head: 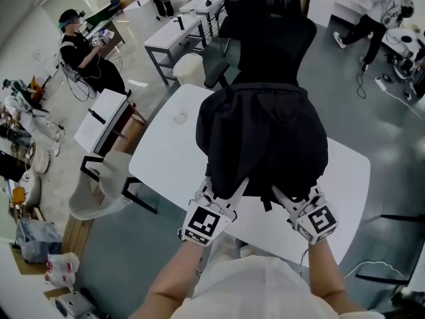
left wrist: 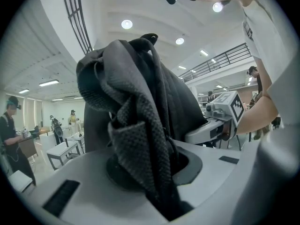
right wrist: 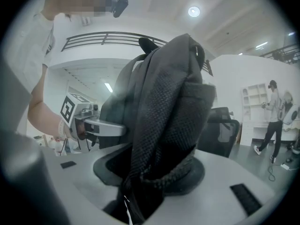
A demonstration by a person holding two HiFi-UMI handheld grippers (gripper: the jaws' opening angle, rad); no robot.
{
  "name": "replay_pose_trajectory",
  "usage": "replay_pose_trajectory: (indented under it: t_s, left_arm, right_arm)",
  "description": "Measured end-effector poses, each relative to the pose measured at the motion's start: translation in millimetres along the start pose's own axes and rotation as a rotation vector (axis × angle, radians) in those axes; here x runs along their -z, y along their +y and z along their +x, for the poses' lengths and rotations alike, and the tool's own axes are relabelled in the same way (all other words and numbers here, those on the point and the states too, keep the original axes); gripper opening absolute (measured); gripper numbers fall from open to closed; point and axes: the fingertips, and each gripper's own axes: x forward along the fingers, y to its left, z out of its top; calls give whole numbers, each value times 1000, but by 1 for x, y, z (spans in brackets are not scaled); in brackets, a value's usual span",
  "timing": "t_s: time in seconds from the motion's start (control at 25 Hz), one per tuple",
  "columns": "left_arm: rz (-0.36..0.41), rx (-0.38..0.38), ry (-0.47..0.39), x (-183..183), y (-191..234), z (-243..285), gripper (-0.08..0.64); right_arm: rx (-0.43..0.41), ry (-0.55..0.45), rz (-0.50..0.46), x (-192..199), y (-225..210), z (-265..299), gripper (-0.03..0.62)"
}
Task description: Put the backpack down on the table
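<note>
A black backpack [head: 262, 135] hangs over the white table [head: 166, 158], its body toward the far side; whether its bottom touches the tabletop I cannot tell. My left gripper [head: 229, 195] is shut on the left shoulder strap [left wrist: 136, 139], whose mesh padding fills the gap between the jaws. My right gripper [head: 287, 198] is shut on the right shoulder strap [right wrist: 164, 125]. In the left gripper view the left gripper [left wrist: 154, 172] sees the right gripper [left wrist: 220, 121] beside the pack. In the right gripper view the right gripper [right wrist: 150, 177] sees the left gripper [right wrist: 89, 121] across the pack.
A black office chair [head: 269, 35] stands behind the table's far edge. A small round object [head: 180, 118] lies on the table's left part. A white chair [head: 106, 178] and a side stand [head: 103, 121] sit left of the table. People work at desks further off.
</note>
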Motion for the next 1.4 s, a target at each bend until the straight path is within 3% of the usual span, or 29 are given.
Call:
replay_pose_trajectory:
  t_s: [0.36, 0.68, 1.4]
  left_arm:
    - [4, 151, -2, 17, 22, 58, 97]
    - [-9, 234, 21, 35, 32, 108, 97]
    - [-52, 300, 45, 78, 43, 182, 97]
  right_arm:
    - [147, 27, 50, 25, -43, 19, 198]
    - [207, 52, 90, 52, -84, 32, 198]
    - [272, 109, 136, 107, -142, 52, 199]
